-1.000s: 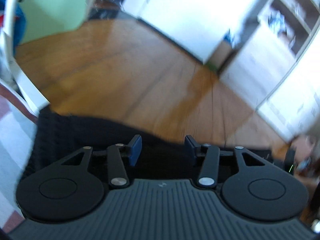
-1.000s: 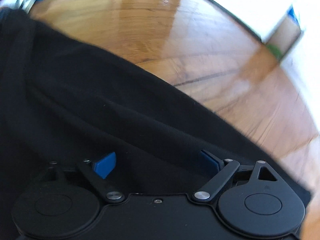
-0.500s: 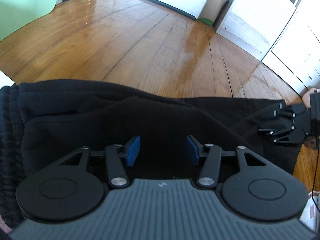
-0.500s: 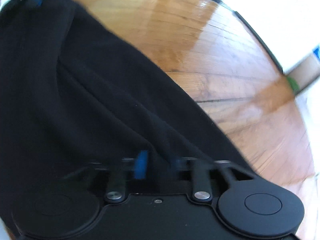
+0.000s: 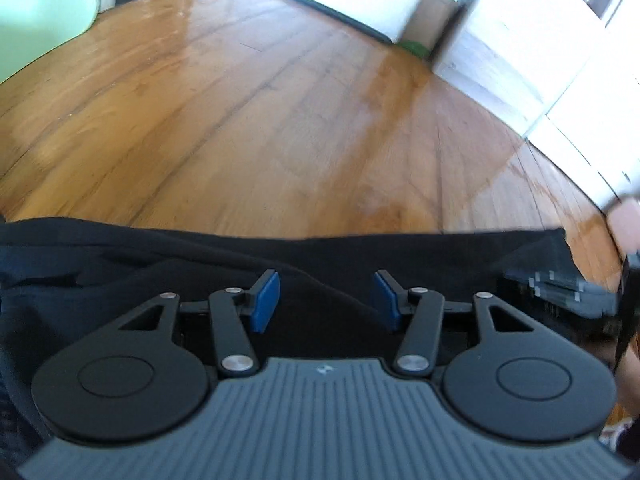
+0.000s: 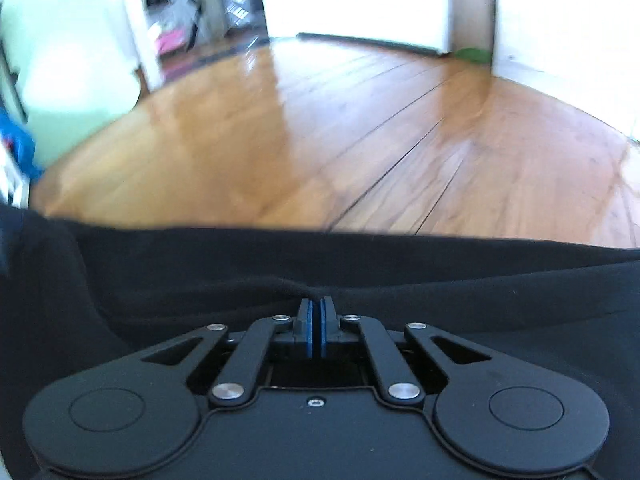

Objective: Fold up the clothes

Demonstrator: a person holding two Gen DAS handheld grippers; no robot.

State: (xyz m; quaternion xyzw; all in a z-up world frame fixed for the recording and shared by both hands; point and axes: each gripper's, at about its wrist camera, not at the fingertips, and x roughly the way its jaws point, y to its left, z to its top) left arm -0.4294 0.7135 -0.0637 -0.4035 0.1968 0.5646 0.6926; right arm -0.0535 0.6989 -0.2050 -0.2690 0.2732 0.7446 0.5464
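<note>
Right wrist view: your right gripper (image 6: 316, 320) pinches a ridge of the black garment (image 6: 400, 276), blue pads nearly touching. Your left gripper (image 5: 326, 300) is spread wide above the cloth on the floor (image 5: 280, 120), holding nothing. Judged step: securing the fold edge. Next, close the left on it.

A plain black soft fabric garment (image 6: 360, 264) lies on glossy honey-brown wooden floorboards (image 5: 280, 120), between blue-padded black grippers.

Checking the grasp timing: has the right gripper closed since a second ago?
Yes. The right gripper has shut on the black garment; its blue pads stood wide apart before.
</note>
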